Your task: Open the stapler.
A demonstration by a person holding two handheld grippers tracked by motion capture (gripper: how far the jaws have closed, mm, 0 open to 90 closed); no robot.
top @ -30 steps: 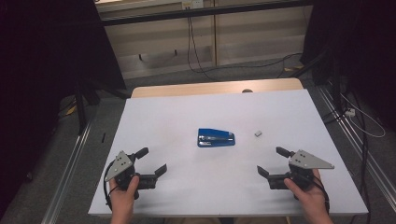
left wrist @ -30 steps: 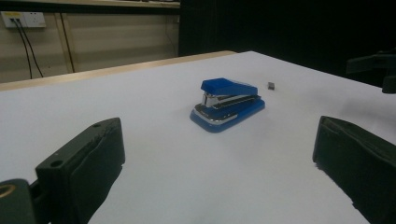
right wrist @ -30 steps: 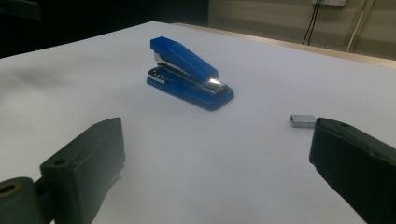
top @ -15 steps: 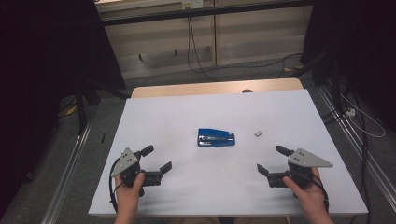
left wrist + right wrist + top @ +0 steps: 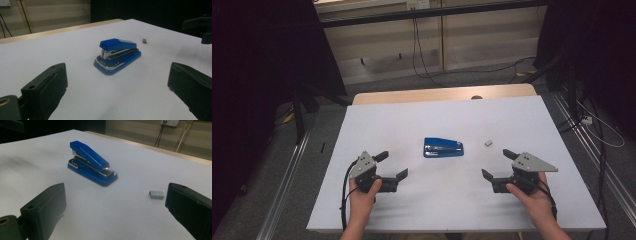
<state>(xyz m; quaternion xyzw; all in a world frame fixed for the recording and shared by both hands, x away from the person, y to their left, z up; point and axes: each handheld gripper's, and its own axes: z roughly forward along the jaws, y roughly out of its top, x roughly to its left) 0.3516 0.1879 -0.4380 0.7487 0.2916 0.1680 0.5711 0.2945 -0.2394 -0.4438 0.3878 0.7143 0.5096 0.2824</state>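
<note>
Left gripper shifted rightward toward stapler, both grippers wide open, empty

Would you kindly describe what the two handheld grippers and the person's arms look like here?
Both grippers are black, each topped by a grey three-cornered plate with small dark dots. The left gripper trails a black cable beside the wrist; the right gripper has thin dark cabling across the hand. Their fingers are thick, blocky black pads with a round hole near the base. No sleeves cover the forearms.

One blue stapler, one staple block, two tools.
</note>
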